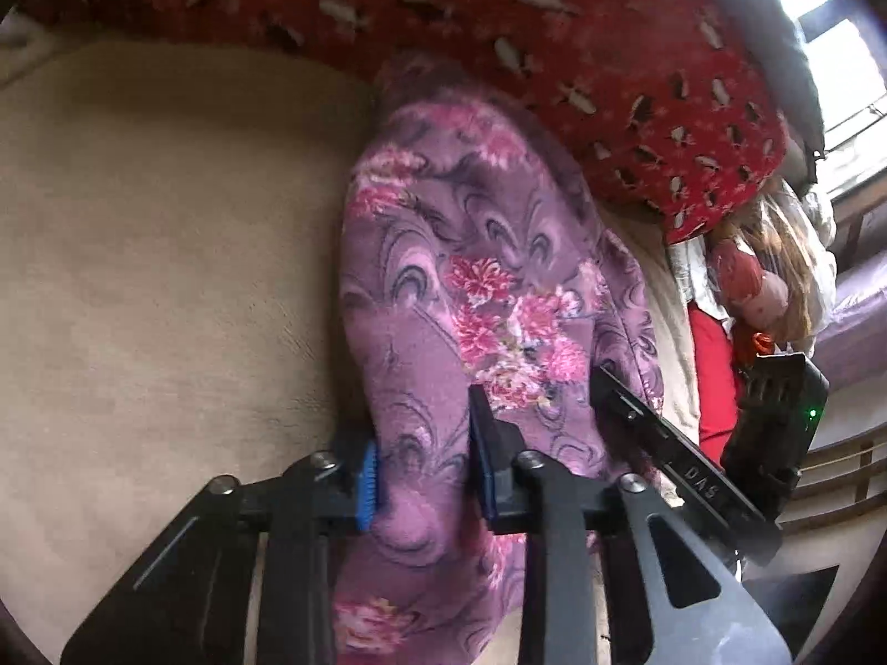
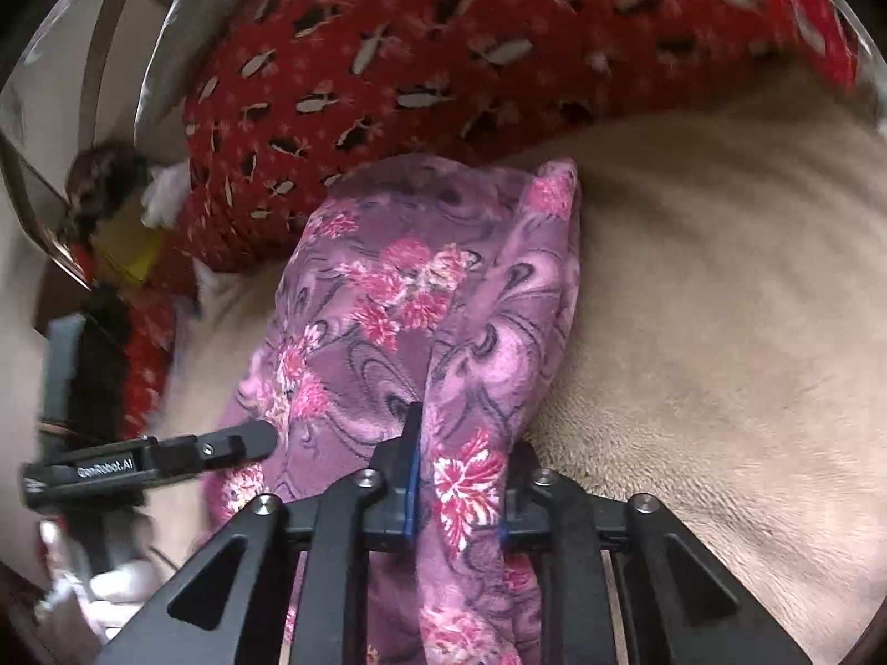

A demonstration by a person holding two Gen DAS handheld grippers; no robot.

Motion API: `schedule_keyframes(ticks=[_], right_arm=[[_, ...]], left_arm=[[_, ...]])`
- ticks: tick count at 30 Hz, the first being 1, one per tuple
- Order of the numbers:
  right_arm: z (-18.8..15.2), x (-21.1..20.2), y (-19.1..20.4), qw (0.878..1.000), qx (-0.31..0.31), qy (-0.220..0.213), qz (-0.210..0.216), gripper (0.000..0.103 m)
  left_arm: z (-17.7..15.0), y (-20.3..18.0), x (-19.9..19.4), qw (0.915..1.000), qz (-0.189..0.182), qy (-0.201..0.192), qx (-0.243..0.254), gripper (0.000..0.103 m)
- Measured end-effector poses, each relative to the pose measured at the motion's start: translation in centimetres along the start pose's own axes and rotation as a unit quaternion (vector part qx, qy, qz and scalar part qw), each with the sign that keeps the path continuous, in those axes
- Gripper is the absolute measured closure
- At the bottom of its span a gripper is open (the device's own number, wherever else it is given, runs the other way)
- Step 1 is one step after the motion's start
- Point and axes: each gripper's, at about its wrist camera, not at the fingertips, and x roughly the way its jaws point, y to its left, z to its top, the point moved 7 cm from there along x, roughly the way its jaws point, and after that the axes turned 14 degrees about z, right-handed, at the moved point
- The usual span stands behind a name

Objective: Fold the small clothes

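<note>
Folding looks partway done, in our judgement: we have the purple floral fleece garment (image 1: 471,288) gathered into a long doubled strip on the beige plush bed cover (image 1: 166,255), beside the red patterned pillow (image 1: 610,55). Our left gripper (image 1: 424,476) and right gripper (image 2: 460,493) each pinch its near edge, jaws narrowly set.

The folded garment (image 1: 471,288) lies on the bed (image 1: 166,255), its far end touching the patterned blanket (image 1: 554,44) heaped behind it. Each claw holds the garment's near edge: left claw (image 1: 424,476), right claw (image 2: 460,490).
</note>
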Motion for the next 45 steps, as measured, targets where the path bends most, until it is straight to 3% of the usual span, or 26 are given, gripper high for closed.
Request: schedule_keyframes(ticks=[4,9,12,16,19,21,25,28,30,35,41,43,45], right_arm=[[-0.7,-1.6,2.0,1.000,-0.026,-0.009,-0.009,0.085],[-2.5,-4.1,6.4,0.998,-0.048,-0.025,0.020,0.085],[-4.9,-4.5,8.3,0.998,-0.050,-0.017,0.033,0.085],[-9.2,-3.6,8.7,0.999,-0.029,0.017,0.043,0.085],[-12.0,-2.3,8.0,0.998,-0.032,0.042,0.022,0.084],[-13.1,-2.0,7.0,0.998,-0.018,0.056,0.013,0.081],[-11.8,-4.4,5.4,0.999,0.027,0.031,0.014,0.076],[-9.4,-6.1,5.6,0.999,0.030,-0.017,0.007,0.073],[-8.4,-5.7,6.8,1.000,0.007,-0.020,0.008,0.073],[-7.3,-3.1,8.6,0.997,-0.074,-0.001,-0.023,0.073],[-5.4,-0.7,6.5,0.996,-0.073,-0.002,-0.045,0.073],[-5.6,0.5,4.5,0.995,-0.063,0.017,-0.073,0.079],[-6.0,1.9,2.9,0.994,-0.056,0.034,-0.085,0.083]], left_arm=[[-0.9,0.4,-3.0,0.9997,0.008,-0.024,0.003,0.081],[-3.7,2.0,-6.7,0.9990,0.007,-0.043,0.005,0.080],[-6.4,3.6,-8.1,0.9989,0.017,-0.043,0.001,0.080],[-10.1,5.5,-7.0,0.9981,0.055,-0.024,0.010,0.079],[-12.1,7.3,-5.0,0.9959,0.090,-0.006,0.002,0.072],[-12.8,8.3,-4.4,0.9948,0.102,-0.002,0.001,0.059],[-11.9,8.4,-6.5,0.9910,0.127,-0.038,0.014,0.057],[-10.0,6.9,-7.5,0.9777,0.183,-0.088,0.053,0.055],[-8.8,5.7,-7.1,0.9699,0.207,-0.104,0.075,0.050],[-5.8,4.3,-4.2,0.9637,0.232,-0.095,0.091,0.050],[-3.9,4.6,-2.0,0.9588,0.253,-0.094,0.087,0.049],[-3.3,5.0,-1.2,0.9549,0.267,-0.096,0.088,0.041],[-2.9,5.5,-0.3,0.9529,0.278,-0.089,0.084,0.026]])
